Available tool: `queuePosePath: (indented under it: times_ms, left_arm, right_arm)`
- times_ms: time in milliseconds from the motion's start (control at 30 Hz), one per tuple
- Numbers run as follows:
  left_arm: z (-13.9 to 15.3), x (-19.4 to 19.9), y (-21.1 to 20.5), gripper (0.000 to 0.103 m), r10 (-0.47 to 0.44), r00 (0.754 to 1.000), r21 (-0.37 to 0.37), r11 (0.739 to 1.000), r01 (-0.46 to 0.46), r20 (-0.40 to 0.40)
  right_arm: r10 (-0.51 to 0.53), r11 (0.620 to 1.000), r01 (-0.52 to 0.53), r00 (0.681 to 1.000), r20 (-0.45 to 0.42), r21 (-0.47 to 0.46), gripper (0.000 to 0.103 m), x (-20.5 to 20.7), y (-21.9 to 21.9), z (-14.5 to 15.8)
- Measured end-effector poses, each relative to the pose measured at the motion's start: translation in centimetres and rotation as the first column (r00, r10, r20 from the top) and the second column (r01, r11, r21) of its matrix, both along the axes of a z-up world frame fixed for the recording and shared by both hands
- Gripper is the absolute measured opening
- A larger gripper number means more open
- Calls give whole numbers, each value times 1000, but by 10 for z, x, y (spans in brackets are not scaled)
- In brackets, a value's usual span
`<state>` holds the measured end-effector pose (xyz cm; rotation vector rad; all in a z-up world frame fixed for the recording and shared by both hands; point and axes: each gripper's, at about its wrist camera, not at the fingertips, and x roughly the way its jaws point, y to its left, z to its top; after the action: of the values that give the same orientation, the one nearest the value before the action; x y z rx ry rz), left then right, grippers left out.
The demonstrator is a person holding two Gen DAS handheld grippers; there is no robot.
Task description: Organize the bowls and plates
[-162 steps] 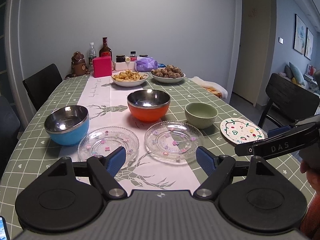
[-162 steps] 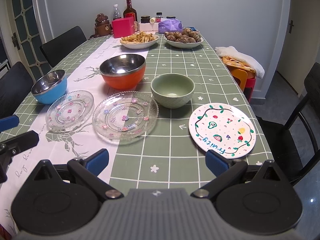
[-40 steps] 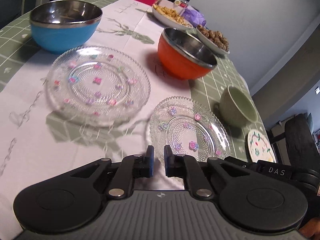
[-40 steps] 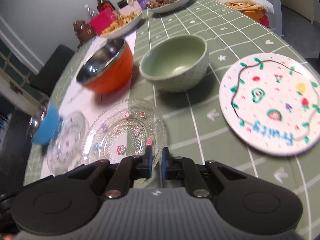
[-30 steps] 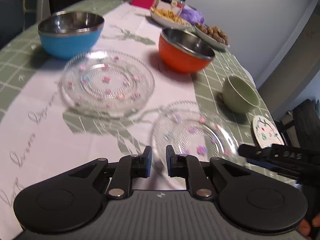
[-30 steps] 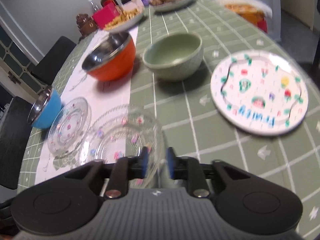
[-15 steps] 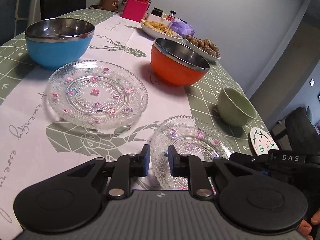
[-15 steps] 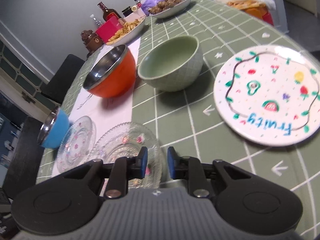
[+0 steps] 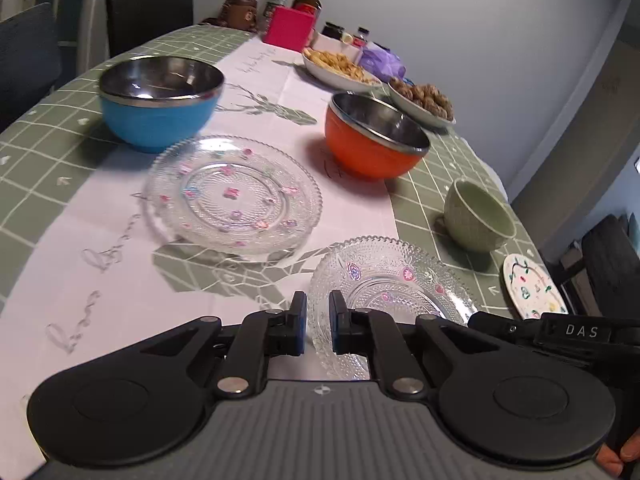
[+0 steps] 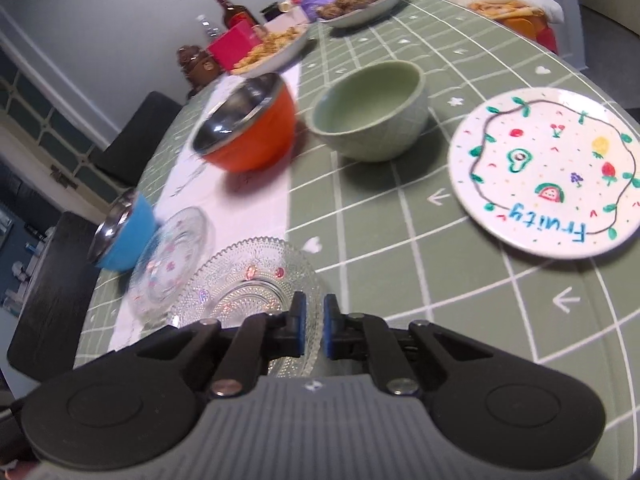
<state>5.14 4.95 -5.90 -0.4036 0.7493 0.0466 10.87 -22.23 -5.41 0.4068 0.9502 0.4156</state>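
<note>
Both grippers clamp the same clear glass plate (image 9: pixel 394 280) by its near rim and hold it tilted above the table. My left gripper (image 9: pixel 318 324) is shut on its left edge. My right gripper (image 10: pixel 312 330) is shut on its right edge; the plate (image 10: pixel 248 284) shows there too. A second glass plate (image 9: pixel 232 194) lies on the white runner, also seen in the right wrist view (image 10: pixel 172 256). Beyond stand a blue steel bowl (image 9: pixel 160 102), an orange steel bowl (image 9: pixel 374 138) and a green bowl (image 9: pixel 476 216). A white fruit-print plate (image 10: pixel 544 172) lies at the right.
Two dishes of food (image 9: pixel 340 70), bottles, jars and a pink box (image 9: pixel 288 34) crowd the table's far end. Dark chairs (image 9: pixel 150 14) stand along the left side and one (image 9: pixel 612 264) at the right. The green checked tablecloth (image 10: pixel 400 220) covers the table.
Both grippers, shut on the glass plate, have lifted and tilted it and carried it slightly toward the other glass plate. The bowls and printed plate have not moved.
</note>
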Motion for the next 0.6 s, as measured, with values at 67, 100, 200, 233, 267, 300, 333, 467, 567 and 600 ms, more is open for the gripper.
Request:
queuePosePath:
  times_ms: [67, 100, 200, 233, 267, 300, 333, 467, 567, 600]
  left_arm:
    - [5, -13, 5, 12, 18, 1000, -14, 1000, -18, -11]
    - [6, -19, 7, 12, 27, 999, -20, 999, -28, -21]
    - [11, -33, 14, 12, 49, 998, -10, 999, -50, -47]
    - [12, -39, 16, 12, 54, 997, -5, 998, -55, -49]
    - [13, -45, 19, 12, 56, 997, 5, 998, -56, -50]
    - [14, -50, 21, 12, 58, 997, 15, 998, -57, -54]
    - [14, -56, 23, 12, 63, 996, 24, 998, -62, -59]
    - [11, -76, 31, 12, 69, 995, 39, 997, -66, -76]
    - [6, -84, 37, 12, 70, 992, 42, 997, -66, -102]
    - [4, -86, 38, 12, 66, 991, 44, 997, -62, -113]
  right_arm:
    - [25, 1000, -24, 1000, 15, -8, 7, -8, 6, 7]
    - [33, 999, -32, 999, 15, -10, 7, -12, 8, 9]
    - [60, 998, -60, 998, -2, -10, 6, -25, 17, 11]
    - [69, 998, -69, 998, -9, -4, 6, -30, 19, 10]
    - [79, 997, -79, 997, -18, 2, 6, -35, 21, 9]
    - [89, 996, -89, 996, -27, 10, 6, -39, 23, 8]
    - [100, 995, -99, 994, -36, 18, 6, -44, 25, 7]
    - [146, 989, -145, 988, -48, 15, 6, -66, 34, 2]
    - [177, 984, -178, 982, -60, -8, 6, -79, 41, -1]
    - [186, 982, -188, 980, -66, -23, 7, -83, 43, -2]
